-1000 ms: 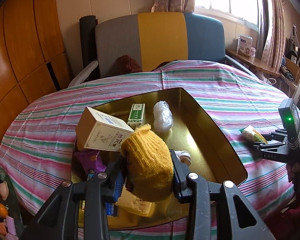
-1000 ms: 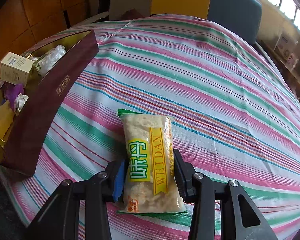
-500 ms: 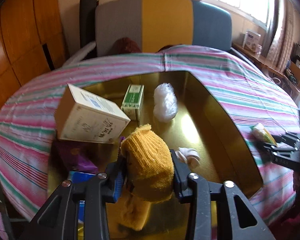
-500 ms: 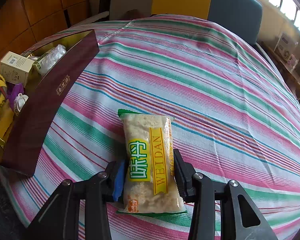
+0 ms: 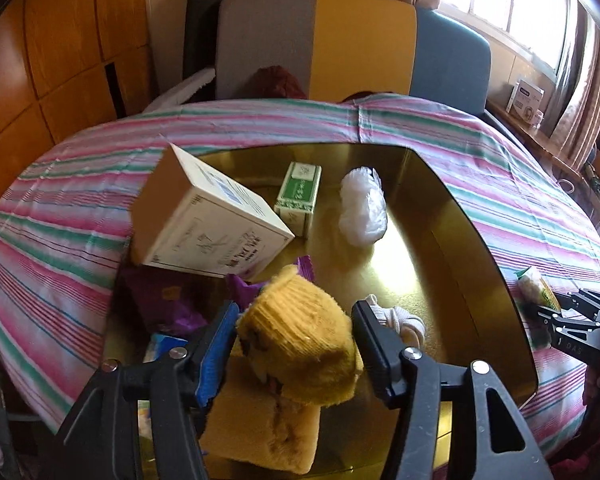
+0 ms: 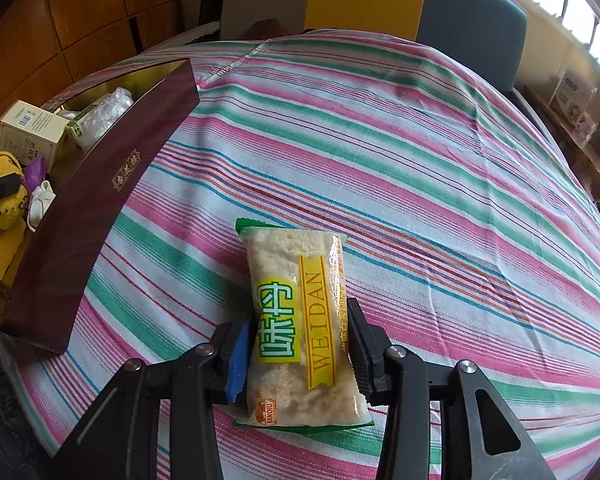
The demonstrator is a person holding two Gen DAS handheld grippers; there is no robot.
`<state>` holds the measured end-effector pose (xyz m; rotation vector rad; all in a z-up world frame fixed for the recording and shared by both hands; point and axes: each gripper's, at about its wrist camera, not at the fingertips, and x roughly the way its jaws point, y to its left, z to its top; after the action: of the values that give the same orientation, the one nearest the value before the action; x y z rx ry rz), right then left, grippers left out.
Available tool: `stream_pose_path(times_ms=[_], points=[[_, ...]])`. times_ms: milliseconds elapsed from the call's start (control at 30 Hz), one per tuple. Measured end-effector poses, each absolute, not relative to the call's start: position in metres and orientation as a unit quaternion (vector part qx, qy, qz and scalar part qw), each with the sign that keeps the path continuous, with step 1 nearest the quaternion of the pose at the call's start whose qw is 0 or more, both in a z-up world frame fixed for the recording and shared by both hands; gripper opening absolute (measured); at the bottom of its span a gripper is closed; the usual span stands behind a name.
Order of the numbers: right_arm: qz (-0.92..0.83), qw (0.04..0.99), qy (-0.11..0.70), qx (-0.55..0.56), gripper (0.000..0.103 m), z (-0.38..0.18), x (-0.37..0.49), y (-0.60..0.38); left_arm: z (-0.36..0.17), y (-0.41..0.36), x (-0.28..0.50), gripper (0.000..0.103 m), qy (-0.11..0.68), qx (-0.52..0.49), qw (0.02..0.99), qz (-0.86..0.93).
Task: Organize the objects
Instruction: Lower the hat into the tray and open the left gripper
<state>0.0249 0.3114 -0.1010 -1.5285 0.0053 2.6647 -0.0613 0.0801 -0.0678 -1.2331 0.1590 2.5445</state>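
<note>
The left claw hung over the gold tray, its jaws having just been opening; the yellow knit sock sat loose between them, gaps showing at both pads, above a sponge. A cream box lay at 11 o'clock from the sock. On the striped tabletop, the right claw was clamped on the snack packet, at 4 o'clock from the tray.

A round table is carrying a pink, green and white striped cloth. Lying directly on it — a gold-lined box with maroon outer walls near one edge, and a snack packet just beside it.
</note>
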Motion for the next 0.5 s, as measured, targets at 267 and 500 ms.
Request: stream_pose_path(times_ms=[267, 500], points=[[0.868, 0.038, -0.003, -0.495, 0.043, -0.102, 0.026, 0.311, -0.034, 0.073, -0.040, 0.059, 0.068, -0.382, 0.144, 0.910], [0.866, 0.052, -0.003, -0.498, 0.041, -0.102, 0.026, 0.308, -0.006, 0.066, -0.026, 0.059, 0.075, -0.345, 0.144, 0.925]])
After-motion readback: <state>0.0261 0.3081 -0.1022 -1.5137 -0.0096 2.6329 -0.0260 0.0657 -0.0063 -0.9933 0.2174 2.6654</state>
